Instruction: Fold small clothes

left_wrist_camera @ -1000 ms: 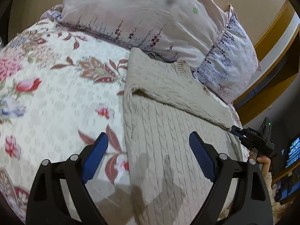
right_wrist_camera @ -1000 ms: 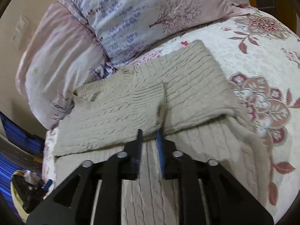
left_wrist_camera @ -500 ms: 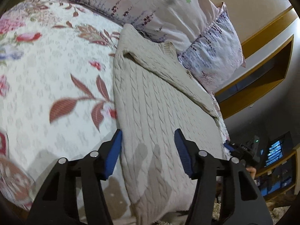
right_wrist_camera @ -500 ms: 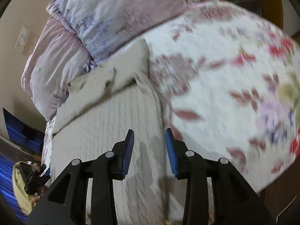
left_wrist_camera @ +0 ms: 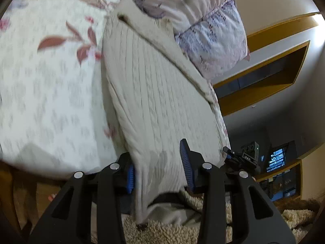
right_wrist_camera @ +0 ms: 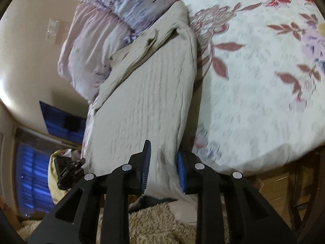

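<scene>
Beige knit sweater [left_wrist_camera: 158, 93] lies on the floral bedspread [left_wrist_camera: 50, 85], its hem hanging over the bed edge at 6 o'clock and its sleeves folded across near the pillows [left_wrist_camera: 213, 32] at 12. Left gripper [left_wrist_camera: 159, 167] spread wide, hem corner between the blue pads, not pinched. Right gripper [right_wrist_camera: 163, 167] likewise parted, straddling the other hem corner. Shaggy rug [right_wrist_camera: 154, 223] below.

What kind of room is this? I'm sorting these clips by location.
Most likely a bedroom. A cream cable-knit sweater lies on a bed with a floral bedspread, pillows are piled at its head, and a shaggy rug covers the floor beside it.
</scene>
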